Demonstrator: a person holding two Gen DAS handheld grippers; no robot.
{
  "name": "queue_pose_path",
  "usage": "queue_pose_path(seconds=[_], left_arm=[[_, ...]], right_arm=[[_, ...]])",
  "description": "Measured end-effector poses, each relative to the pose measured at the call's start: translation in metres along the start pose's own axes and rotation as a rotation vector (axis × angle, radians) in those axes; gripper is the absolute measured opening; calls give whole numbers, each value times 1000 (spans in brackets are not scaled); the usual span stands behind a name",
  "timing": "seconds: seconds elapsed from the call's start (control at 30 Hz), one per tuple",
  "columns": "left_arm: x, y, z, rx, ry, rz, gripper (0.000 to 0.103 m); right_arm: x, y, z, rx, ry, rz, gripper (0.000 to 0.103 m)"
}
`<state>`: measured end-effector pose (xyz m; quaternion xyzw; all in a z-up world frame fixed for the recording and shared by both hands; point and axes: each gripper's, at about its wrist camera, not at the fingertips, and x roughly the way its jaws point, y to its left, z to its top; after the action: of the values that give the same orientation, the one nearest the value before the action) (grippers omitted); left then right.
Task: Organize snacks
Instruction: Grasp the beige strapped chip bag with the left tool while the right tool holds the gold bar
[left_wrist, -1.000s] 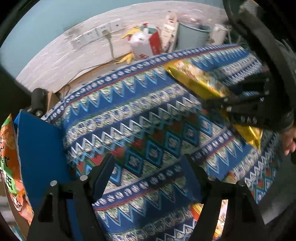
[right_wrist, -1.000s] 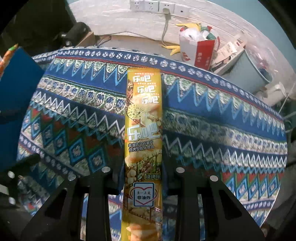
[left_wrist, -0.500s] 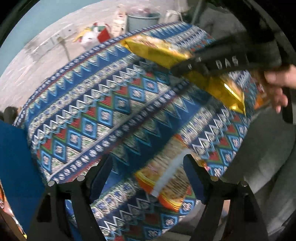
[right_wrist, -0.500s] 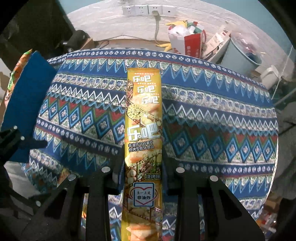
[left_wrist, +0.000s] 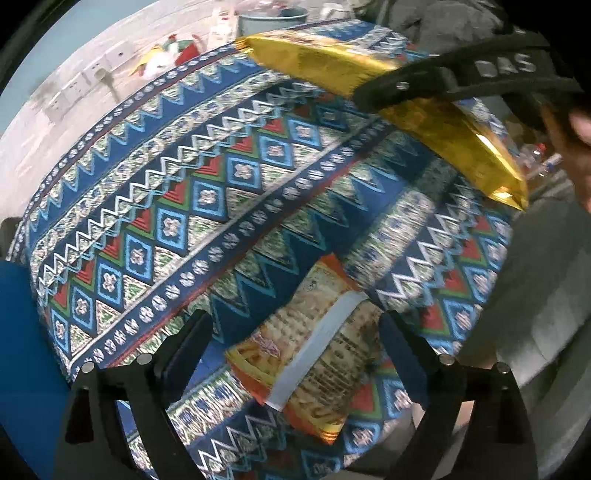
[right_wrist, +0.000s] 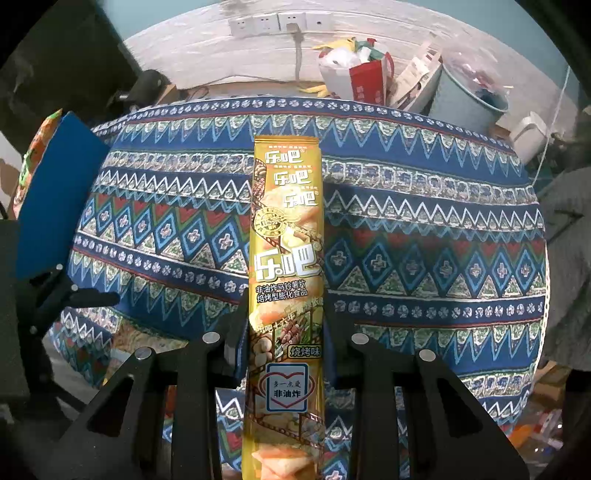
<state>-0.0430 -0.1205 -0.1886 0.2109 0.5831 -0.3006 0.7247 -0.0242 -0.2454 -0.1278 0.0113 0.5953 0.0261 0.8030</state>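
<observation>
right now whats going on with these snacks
A person is sorting snacks with a gripper in each hand. The right gripper is shut on a long yellow packet, held above the patterned cloth. The left gripper hangs over an orange bag lying on the cloth, its jaws opening, with the bag between them but not gripped.

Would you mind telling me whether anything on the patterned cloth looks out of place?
Yes: an orange snack bag lies face down and askew at the near edge of the tablecloth, slightly overhanging it, between the opening left gripper jaws.
</observation>
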Motion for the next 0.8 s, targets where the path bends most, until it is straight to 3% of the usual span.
queue_pose_path(seconds=[0.13,0.27,0.33,0.53,0.63,0.8], left_arm=[[5,10,8,-37,-7,19,94],[3,23,17,-86,-40,117,94],[2,31,20,-112,-60,127,94],[-7,41,33,-108,-86,73,94],[-8,43,37,-59,-74,10,94],[-5,39,37,37,-75,8,94]], right_arm=[[3,-3,2,11,2,4,29],[4,-4,3,9,4,8,29],[5,-4,4,11,2,12,29],[4,-6,4,14,-2,22,30],[5,-5,5,14,-2,29,30],[6,-1,7,8,-1,36,30]])
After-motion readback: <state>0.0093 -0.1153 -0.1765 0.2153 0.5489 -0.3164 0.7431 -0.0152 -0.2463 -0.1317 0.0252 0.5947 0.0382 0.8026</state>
